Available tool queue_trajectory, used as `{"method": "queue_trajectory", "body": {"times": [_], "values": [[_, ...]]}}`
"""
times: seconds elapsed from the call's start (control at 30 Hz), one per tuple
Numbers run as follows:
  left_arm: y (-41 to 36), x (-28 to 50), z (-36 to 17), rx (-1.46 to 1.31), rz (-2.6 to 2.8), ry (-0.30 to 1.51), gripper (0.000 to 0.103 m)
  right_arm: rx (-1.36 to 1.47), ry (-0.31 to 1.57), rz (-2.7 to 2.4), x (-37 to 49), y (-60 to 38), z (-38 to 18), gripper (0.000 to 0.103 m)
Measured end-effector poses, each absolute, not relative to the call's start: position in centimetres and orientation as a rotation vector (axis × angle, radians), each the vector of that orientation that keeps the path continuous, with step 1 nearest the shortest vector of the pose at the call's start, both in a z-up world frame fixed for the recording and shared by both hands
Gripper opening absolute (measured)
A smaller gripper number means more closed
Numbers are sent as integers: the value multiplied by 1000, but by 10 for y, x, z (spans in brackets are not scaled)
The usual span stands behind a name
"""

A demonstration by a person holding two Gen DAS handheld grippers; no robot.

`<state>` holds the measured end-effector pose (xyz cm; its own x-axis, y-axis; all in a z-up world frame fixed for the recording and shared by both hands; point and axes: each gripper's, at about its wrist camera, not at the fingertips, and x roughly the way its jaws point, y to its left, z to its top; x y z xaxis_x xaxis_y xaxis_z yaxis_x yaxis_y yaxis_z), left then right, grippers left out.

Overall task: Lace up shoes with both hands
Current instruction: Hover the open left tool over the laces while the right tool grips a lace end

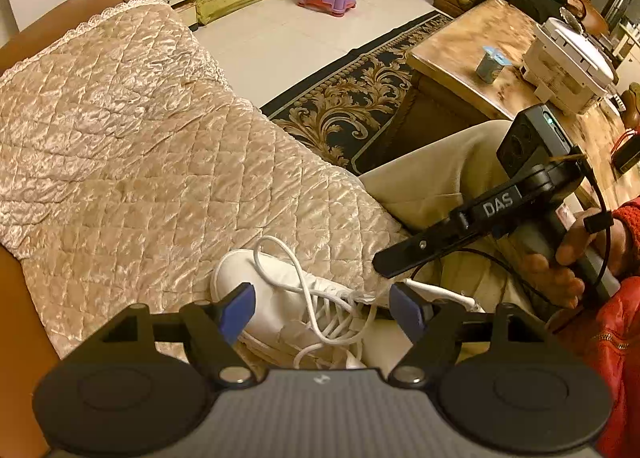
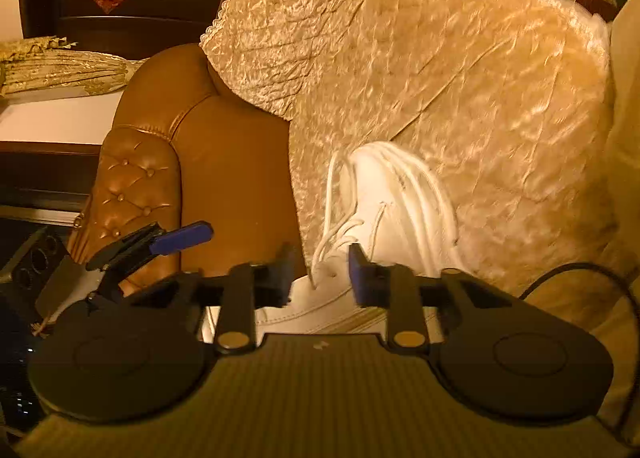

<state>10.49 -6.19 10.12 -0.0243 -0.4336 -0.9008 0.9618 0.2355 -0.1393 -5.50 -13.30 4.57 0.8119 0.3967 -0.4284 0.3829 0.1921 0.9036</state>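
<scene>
1. My left gripper (image 1: 326, 308) hangs wide open above the white sneaker (image 1: 280, 298), nothing between its pads.
2. My right gripper (image 2: 320, 272) is partly open; lace (image 2: 334, 242) strands lie just ahead, unpinched.
3. The sneaker rests on the quilted cover (image 1: 140, 137), laces loose.

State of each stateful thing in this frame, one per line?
white shoe: lying on the quilted cover, untied
lace: loose, looped over the shoe
left gripper: open, empty
right gripper: open, lace between the pads, not pinched
yogurt cup: upright, sealed
</scene>
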Motion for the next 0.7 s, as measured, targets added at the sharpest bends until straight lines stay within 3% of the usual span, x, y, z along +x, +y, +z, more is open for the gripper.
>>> {"method": "queue_trajectory", "body": {"times": [0.17,0.23,0.27,0.47,0.7], "values": [[-62,107,99,621,-1235,1047,80,1358,715,58,-48,-121,45,34],[-62,107,99,623,-1232,1043,80,1338,717,74,-46,-118,45,10],[-62,107,100,619,-1231,1040,80,1315,715,81,-45,-117,47,5],[-63,111,114,526,-1253,1008,84,1262,671,48,-50,-124,58,3],[-106,88,101,665,-1323,987,82,1300,480,-44,-73,-156,83,1]]}}
